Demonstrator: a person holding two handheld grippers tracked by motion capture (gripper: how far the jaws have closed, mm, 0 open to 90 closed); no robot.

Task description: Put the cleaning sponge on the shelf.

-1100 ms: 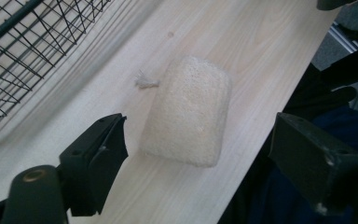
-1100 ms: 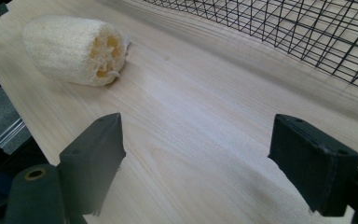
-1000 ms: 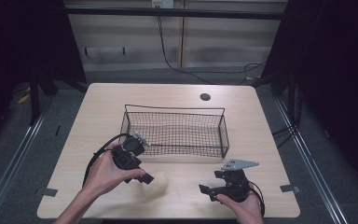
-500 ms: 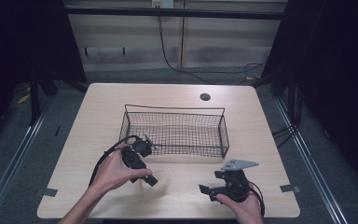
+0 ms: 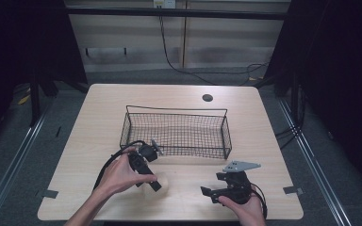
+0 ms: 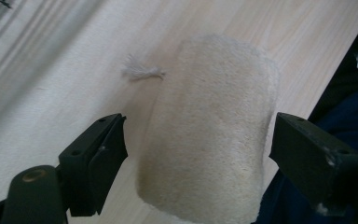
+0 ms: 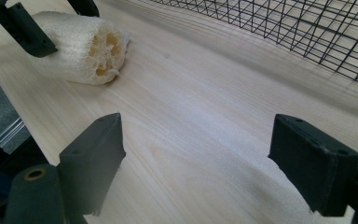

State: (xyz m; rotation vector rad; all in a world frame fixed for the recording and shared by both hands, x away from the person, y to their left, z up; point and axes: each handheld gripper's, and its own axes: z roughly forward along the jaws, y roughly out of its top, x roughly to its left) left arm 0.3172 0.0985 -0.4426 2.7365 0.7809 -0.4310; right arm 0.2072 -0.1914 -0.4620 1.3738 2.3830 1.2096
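Your left gripper [image 6: 200, 154] has its jaws spread wide on either side of the loofah [image 6: 209, 135], which lies on the table [image 5: 99, 117] between them, untouched, close to the near edge and in front of the wire basket [image 5: 176, 134]. The loofah's long axis runs straight out along the jaws, its tufted end pointing away from you. Your right gripper [image 7: 205, 163] stands open over bare wood, well apart from the loofah, whose holed end faces it.

Take the wire basket [image 5: 176, 133] as your landmark: it sits on the table [image 5: 99, 108] near the middle. The loofah [image 5: 162, 182] lies on the table nearer you than the basket's left half, with your left gripper [image 5: 153, 184] over it. Your right gripper [image 5: 206, 193] rests nearer you than the basket's right end, right of the loofah.
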